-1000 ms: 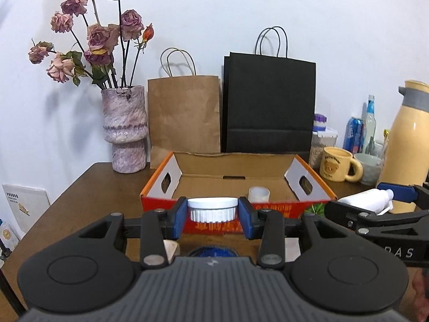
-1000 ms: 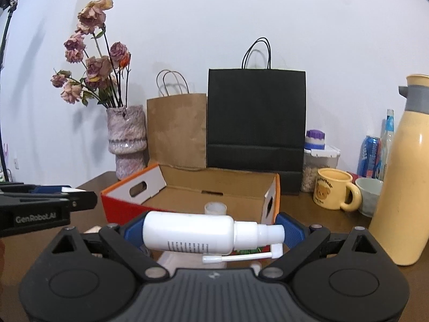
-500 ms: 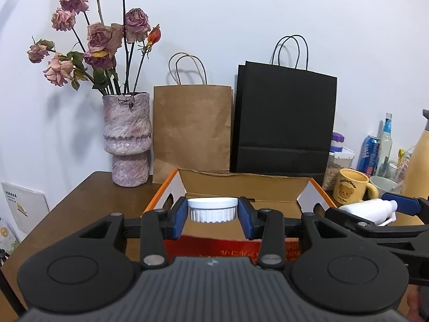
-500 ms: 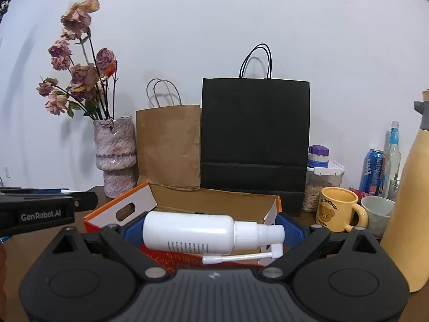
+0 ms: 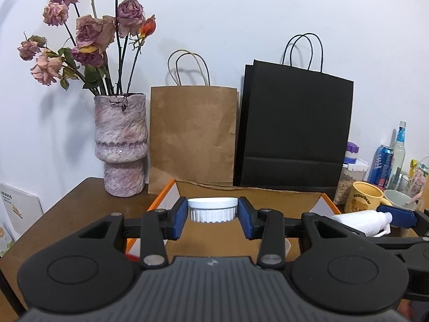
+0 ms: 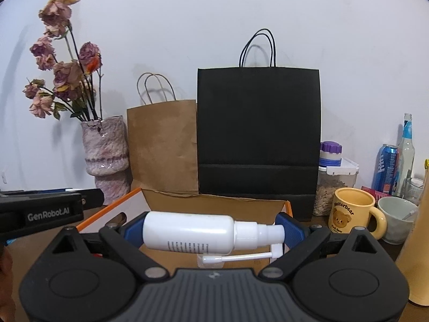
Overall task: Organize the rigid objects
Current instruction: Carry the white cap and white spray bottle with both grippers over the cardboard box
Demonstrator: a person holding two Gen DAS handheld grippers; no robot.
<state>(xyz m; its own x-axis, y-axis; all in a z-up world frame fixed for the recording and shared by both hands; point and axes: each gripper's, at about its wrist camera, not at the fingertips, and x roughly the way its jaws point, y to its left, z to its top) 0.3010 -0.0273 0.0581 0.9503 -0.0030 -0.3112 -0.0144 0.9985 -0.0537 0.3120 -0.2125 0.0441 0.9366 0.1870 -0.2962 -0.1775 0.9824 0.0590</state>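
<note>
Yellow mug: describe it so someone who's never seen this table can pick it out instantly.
Start at the tall black paper bag against the wall, then go right past the clear food container with the purple lid. The yellow mug stands in front of it on the table, handle to the right. Unlike the plain pale cup beside it, it bears a cartoon bear.

Vase (image 5: 120,145) left of bags (image 5: 193,136) (box (image 5: 252,193) in front).
</note>
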